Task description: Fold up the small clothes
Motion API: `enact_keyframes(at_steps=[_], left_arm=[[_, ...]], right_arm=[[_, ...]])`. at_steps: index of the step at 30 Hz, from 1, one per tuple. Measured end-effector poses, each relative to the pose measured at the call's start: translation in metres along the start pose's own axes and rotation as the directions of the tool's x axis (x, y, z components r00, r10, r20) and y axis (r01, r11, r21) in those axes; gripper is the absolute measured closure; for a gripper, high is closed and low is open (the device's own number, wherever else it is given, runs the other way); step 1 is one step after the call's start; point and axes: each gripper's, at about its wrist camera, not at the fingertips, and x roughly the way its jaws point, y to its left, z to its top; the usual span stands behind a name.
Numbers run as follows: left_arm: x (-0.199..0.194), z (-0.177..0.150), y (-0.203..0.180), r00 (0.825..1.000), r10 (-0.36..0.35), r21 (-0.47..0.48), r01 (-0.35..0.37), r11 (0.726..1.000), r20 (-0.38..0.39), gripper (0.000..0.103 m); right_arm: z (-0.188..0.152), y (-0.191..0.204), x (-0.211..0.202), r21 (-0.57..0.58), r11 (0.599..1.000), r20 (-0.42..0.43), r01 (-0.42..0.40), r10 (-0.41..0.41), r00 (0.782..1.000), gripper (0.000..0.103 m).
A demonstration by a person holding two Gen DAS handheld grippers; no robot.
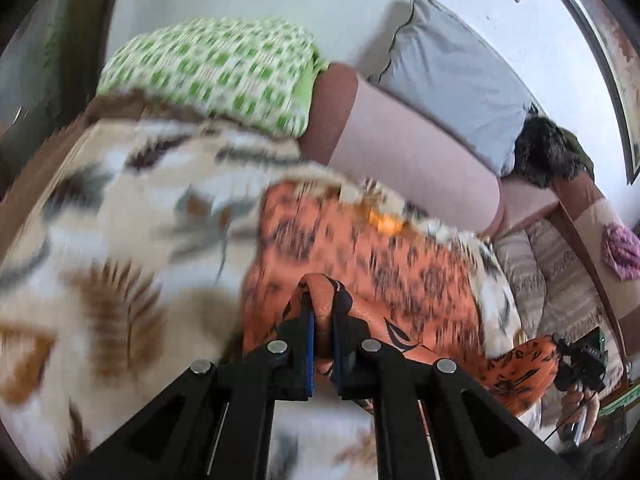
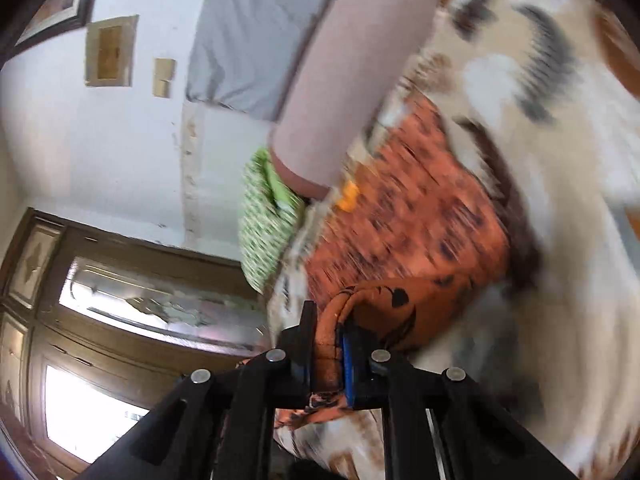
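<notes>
Two claws, both clamped on the orange patterned garment (image 1: 360, 248): my left claw (image 1: 322, 300) pinches a bunched edge, my right claw (image 2: 326, 320) grips a rolled hem. The garment stretches ahead of both claws over the leaf-print blanket (image 1: 120, 208); pictures heavily blurred.

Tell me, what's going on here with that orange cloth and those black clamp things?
A person is folding a small orange patterned garment on a bed covered by a leaf-print blanket. Each hand holds a set of tongs: the left tongs and the right tongs are each shut on a bunched edge of the garment. The rest of it lies on the blanket. The blur suggests fast movement.
</notes>
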Motion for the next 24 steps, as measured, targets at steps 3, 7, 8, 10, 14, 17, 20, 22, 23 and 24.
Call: enact_keyframes(at_steps=[3,7,8,10,14,17,20,22,23,24], left_arm=[[0.043,0.055,0.0,0.999,0.028,-0.016,-0.027,1.0,0.031,0.096],[0.124,0.1,0.019,0.994,0.108,-0.113,-0.104,0.988,0.033,0.093],[0.157,0.106,0.03,0.989,0.148,-0.174,-0.151,0.973,-0.029,0.089],[0.209,0.107,0.052,0.969,0.185,-0.229,-0.22,0.948,-0.163,0.079],[0.218,0.094,0.076,0.954,0.237,-0.231,-0.276,0.933,-0.182,0.07],[0.174,0.08,0.079,0.956,0.278,-0.183,-0.291,0.939,-0.093,0.041],[0.151,0.056,0.075,0.97,0.218,-0.123,-0.23,0.965,-0.104,0.041],[0.156,0.038,0.069,0.973,0.171,-0.107,-0.189,0.976,-0.156,0.041],[0.164,0.028,0.063,0.969,0.151,-0.085,-0.17,0.982,-0.195,0.041],[0.174,0.017,0.057,0.963,0.14,-0.069,-0.16,0.985,-0.231,0.041]], right_arm=[[0.071,0.012,0.04,-0.017,1.0,0.046,-0.012,0.013,0.999,0.091],[0.152,-0.026,0.108,0.062,0.996,0.066,0.065,-0.069,0.995,0.088],[0.163,-0.045,0.125,0.111,0.987,0.046,0.115,-0.121,0.992,0.081],[0.166,-0.086,0.158,0.172,0.942,-0.022,0.288,-0.289,0.957,0.036],[0.141,-0.09,0.156,0.074,0.932,-0.031,0.354,-0.353,0.935,0.03],[0.135,-0.069,0.138,-0.065,0.922,-0.014,0.381,-0.383,0.924,0.03],[0.127,-0.064,0.135,-0.155,0.891,-0.06,0.427,-0.44,0.896,0.03],[0.12,-0.073,0.14,-0.164,0.888,-0.101,0.431,-0.449,0.888,0.03],[0.115,-0.079,0.144,-0.16,0.89,-0.122,0.427,-0.447,0.886,0.03],[0.112,-0.086,0.151,-0.151,0.896,-0.151,0.418,-0.439,0.886,0.03]])
